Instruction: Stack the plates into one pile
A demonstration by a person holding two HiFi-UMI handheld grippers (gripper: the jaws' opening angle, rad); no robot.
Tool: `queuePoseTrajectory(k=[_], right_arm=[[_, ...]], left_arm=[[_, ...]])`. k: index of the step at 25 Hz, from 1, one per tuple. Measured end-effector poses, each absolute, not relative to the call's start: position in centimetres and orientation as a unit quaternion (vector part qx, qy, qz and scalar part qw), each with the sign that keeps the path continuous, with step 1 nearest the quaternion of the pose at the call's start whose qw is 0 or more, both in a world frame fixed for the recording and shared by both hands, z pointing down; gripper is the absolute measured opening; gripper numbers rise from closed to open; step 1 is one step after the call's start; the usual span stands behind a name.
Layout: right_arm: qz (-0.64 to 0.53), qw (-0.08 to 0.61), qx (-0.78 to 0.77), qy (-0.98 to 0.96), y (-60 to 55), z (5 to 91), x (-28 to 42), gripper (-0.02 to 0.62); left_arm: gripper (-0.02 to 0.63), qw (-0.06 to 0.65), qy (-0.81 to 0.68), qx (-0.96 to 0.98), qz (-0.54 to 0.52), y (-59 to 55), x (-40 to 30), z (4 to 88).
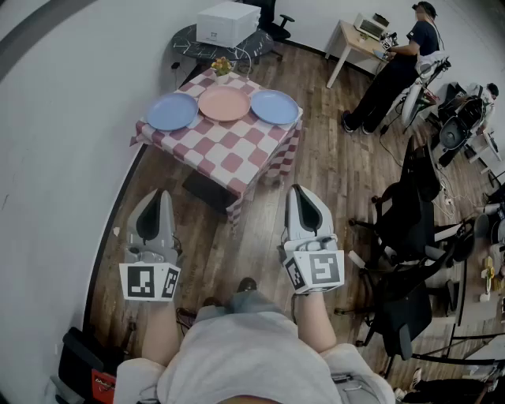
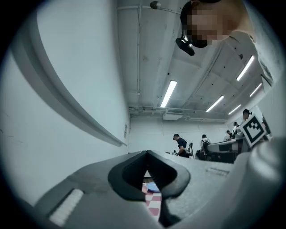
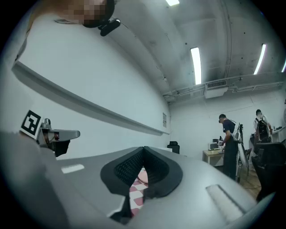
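Left hand-held gripper [image 1: 161, 195] and right hand-held gripper [image 1: 299, 190] hung closed, empty, short of the table [image 1: 237, 162]. On it, pink plate [image 1: 224, 102] sat between left blue plate [image 1: 172, 111] and right blue plate [image 1: 274, 106], white box [image 1: 226, 23] beyond.

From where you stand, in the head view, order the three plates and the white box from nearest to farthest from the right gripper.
1. Right blue plate, at the table's right end, nearest the right gripper.
2. Pink plate, middle.
3. Left blue plate, left end.
4. White box, beyond the table.
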State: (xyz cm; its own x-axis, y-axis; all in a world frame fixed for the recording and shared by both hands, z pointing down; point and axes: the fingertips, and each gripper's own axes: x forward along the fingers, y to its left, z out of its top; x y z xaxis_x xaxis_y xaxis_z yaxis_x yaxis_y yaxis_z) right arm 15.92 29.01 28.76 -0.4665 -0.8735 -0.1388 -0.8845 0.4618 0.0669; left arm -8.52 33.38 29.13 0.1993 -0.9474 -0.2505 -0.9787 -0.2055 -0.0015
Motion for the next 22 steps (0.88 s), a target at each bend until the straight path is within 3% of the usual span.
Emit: queuePoseTrajectory(k=[22], right_arm=[[0.063, 0.066, -0.506, 0.858, 23.1, 28.0, 17.9, 0.002]], left_arm=[[0.002, 0.094, 0.642, -0.754, 0.102, 28.6, -6.8, 28.1]])
